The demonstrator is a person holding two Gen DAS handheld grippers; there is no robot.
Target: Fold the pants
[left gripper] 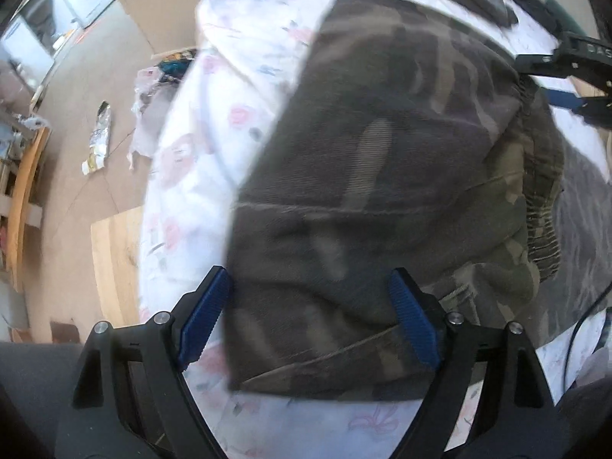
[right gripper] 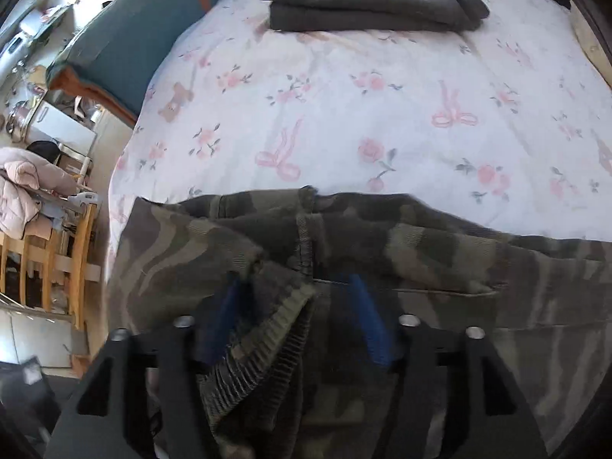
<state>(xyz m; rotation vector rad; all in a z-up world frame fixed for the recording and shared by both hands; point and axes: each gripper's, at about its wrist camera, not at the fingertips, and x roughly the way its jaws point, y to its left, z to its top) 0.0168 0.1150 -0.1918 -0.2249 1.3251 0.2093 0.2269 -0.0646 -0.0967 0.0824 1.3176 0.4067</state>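
The camouflage-print cotton pants [left gripper: 382,176] lie on the white bed sheet with pink flowers and bows [right gripper: 344,114], near the bed's front edge and close to its left edge, already doubled into a thick block. The ribbed elastic waistband [right gripper: 264,340] is bunched up in the right wrist view.

The left gripper [left gripper: 310,325] hovers over the near end of the block with its blue ribbed pads [left gripper: 413,325] wide apart, holding nothing. The right gripper [right gripper: 294,317] has its fingers apart too, w/ the waistband fabric lying between them; they do not look clamped on it, but blur makes this not fully sure.

Judging from this, the step in hand is to take the waistband end and bring it over for the next fold. To do it well, the person should close the right fingers on all layers together, not only the top rib, and the left gripper should pin or lift the opposite corner at same height, so the edges stay aligned. A folded dark grey garment [right gripper: 367,0] sits near the far edge of the bed, well apart, approx where a finished piece may go
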